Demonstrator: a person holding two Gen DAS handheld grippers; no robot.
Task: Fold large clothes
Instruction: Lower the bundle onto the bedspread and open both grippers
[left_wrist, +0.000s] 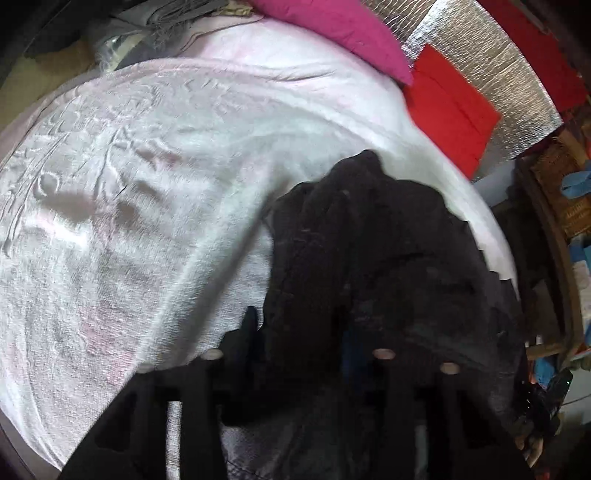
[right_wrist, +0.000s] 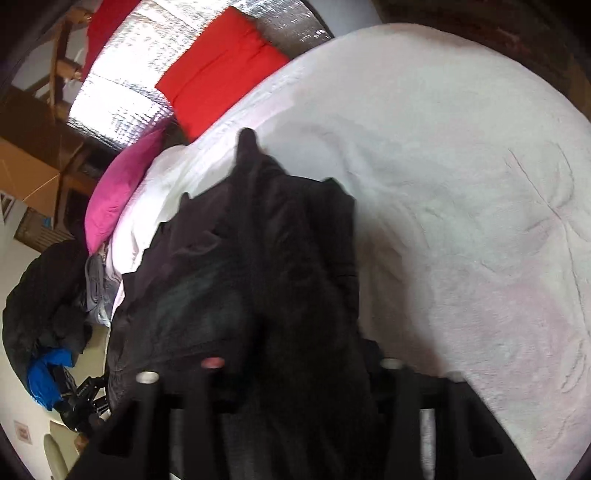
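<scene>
Both grippers' fingers (left_wrist: 255, 332) (right_wrist: 247, 147) pinch the black garment (left_wrist: 369, 258) over the white blanket (left_wrist: 129, 221).

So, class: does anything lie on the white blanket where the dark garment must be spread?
Nothing visible does. The dark garment bunches at both grippers, the white blanket beyond is bare, and the pink pillow sits at its far edge.

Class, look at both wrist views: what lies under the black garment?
Around the black garment the white blanket covering the bed shows, so it rests on that. What lies directly beneath the bunched cloth, and the gripper fingertips buried in it, is hidden.
</scene>
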